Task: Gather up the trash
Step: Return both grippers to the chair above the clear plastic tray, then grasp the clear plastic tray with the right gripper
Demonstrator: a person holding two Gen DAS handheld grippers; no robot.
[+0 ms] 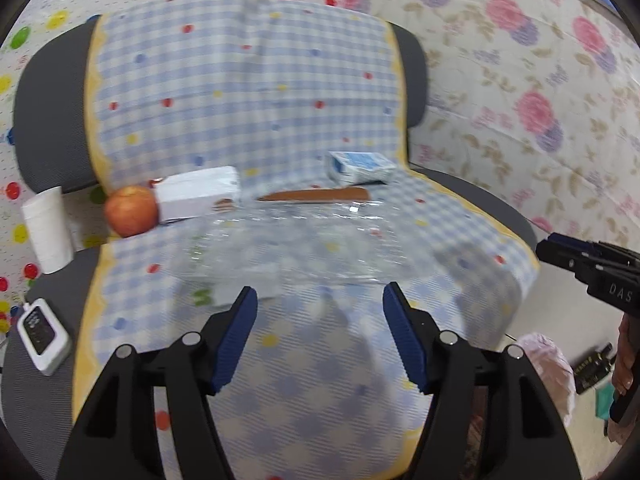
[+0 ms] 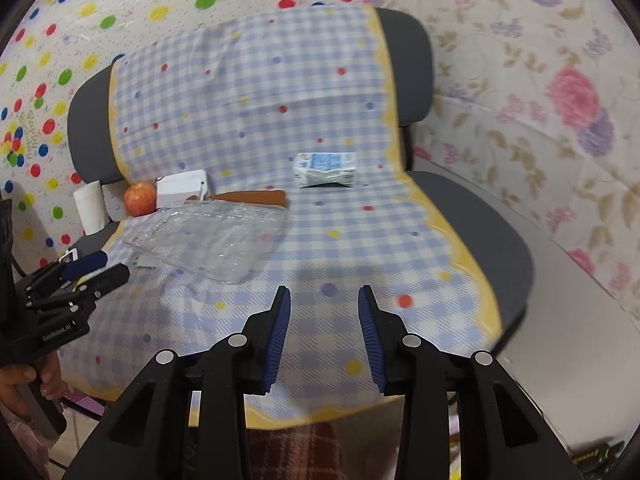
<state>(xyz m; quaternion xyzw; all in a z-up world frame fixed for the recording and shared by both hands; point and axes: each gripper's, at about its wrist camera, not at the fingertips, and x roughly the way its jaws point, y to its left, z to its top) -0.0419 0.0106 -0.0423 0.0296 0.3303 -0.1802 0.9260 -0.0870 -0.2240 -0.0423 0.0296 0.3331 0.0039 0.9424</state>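
Across the grey office chair [image 2: 472,216] a blue-and-white checked cloth [image 2: 256,92] w/ coloured dots and a yellow scalloped edge drapes backrest and seat; walls behind are dotted and floral sheeting.

Trash on the seat, all ahead of both tongs, none touched:
- clear crinkly plastic tray [image 2: 208,236], flat, glossy, lying mid-seat; just ahead of the left tongs [image 1: 316,334], left-front of the right tongs [image 2: 323,334].
- brown flat strip [image 2: 252,197], prob. cardboard, at the tray's far edge.
- white rectangular box [image 2: 182,187] near the seat's back-left, touching a red-yellow apple [image 2: 139,198].
- small blue-white carton [image 2: 325,170], dented, on its side at the foot of the backrest, well apart from the rest, ahead of the right tongs.
- white paper cup [image 1: 47,229] upright off the cloth's left edge; small white device [image 1: 42,334] w/ a dark screen nearer, on bare chair mesh.

Left tongs: black frame, ribbed blue pads [image 1: 236,340], spread wide, nothing between, angled down over the seat front. Right tongs: same build, gap narrower, also empty, tilted down. Each handle is gripped by a hand [image 2: 20,380], seen at frame edge.
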